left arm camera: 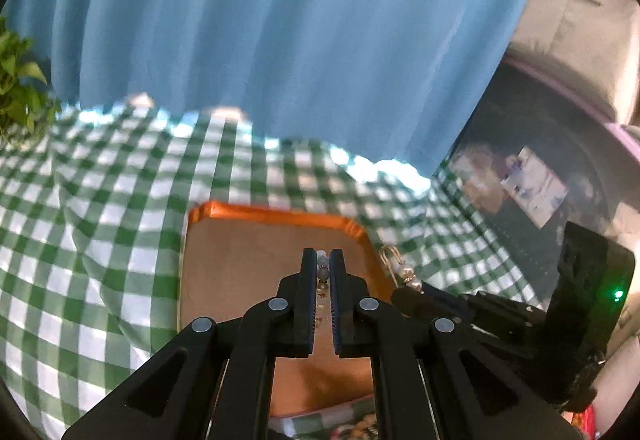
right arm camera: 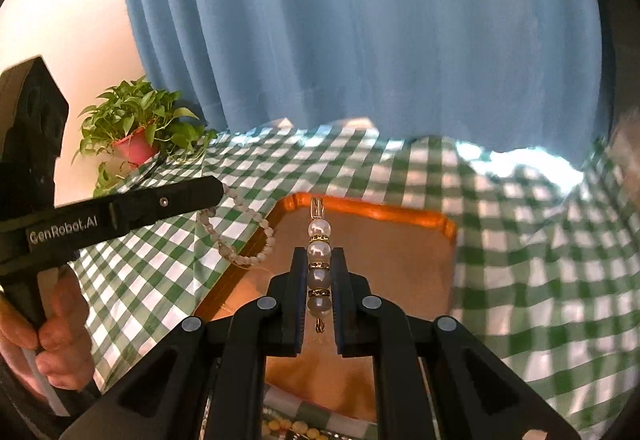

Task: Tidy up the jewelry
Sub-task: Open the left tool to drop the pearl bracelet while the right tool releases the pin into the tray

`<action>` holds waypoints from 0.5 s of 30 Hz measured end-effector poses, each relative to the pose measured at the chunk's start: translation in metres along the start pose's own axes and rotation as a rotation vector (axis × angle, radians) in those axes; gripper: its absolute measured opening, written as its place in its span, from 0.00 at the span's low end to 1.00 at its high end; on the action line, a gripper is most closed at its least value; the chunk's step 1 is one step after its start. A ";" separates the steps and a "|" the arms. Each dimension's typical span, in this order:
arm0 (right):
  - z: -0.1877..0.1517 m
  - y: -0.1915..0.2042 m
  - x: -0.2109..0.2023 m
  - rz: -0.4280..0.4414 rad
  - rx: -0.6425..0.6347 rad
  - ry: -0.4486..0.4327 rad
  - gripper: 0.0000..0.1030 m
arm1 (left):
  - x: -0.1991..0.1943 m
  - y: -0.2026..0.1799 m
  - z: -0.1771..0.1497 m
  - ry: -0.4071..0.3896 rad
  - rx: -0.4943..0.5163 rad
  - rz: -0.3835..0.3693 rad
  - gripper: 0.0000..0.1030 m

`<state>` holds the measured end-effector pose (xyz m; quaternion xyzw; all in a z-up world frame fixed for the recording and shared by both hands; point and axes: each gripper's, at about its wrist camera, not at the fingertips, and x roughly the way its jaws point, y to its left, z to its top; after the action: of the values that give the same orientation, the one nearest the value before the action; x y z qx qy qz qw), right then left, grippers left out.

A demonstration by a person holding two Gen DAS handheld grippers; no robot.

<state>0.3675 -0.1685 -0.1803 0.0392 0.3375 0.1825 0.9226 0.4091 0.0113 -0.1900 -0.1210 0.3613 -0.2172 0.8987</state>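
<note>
Above the orange tray [right arm camera: 400, 217] on the checked counter [right arm camera: 520, 240], the right claw [right arm camera: 319, 260] pinches a pearl strand [right arm camera: 319, 252]; the left claw [left arm camera: 323, 264] clamps a looped bead bracelet [right arm camera: 244, 236]. Either piece could slip free and drop beside the tray.

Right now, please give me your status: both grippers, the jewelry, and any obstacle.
Left gripper shut on bead bracelet. Right gripper shut on pearl pin. Both above orange tray. Nothing in the way.
</note>
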 end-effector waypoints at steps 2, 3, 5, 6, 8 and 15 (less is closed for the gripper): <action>-0.006 -0.002 0.011 0.022 0.007 0.025 0.09 | 0.013 0.012 -0.008 0.040 -0.032 -0.013 0.06; -0.011 -0.003 0.018 0.023 0.002 0.041 0.09 | 0.020 0.019 -0.012 0.060 -0.054 -0.014 0.06; -0.019 -0.004 0.029 0.032 -0.006 0.073 0.09 | 0.032 0.029 -0.018 0.102 -0.090 -0.024 0.06; -0.022 -0.005 0.032 0.043 -0.008 0.086 0.09 | 0.037 0.033 -0.021 0.118 -0.104 -0.035 0.06; -0.031 -0.008 0.039 0.068 -0.010 0.115 0.09 | 0.043 0.035 -0.025 0.142 -0.117 -0.050 0.06; -0.037 -0.020 0.053 0.056 0.014 0.146 0.10 | 0.052 0.036 -0.037 0.178 -0.041 0.062 0.06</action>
<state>0.3876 -0.1694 -0.2444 0.0414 0.4041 0.2081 0.8898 0.4272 0.0157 -0.2607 -0.1083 0.4477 -0.1919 0.8666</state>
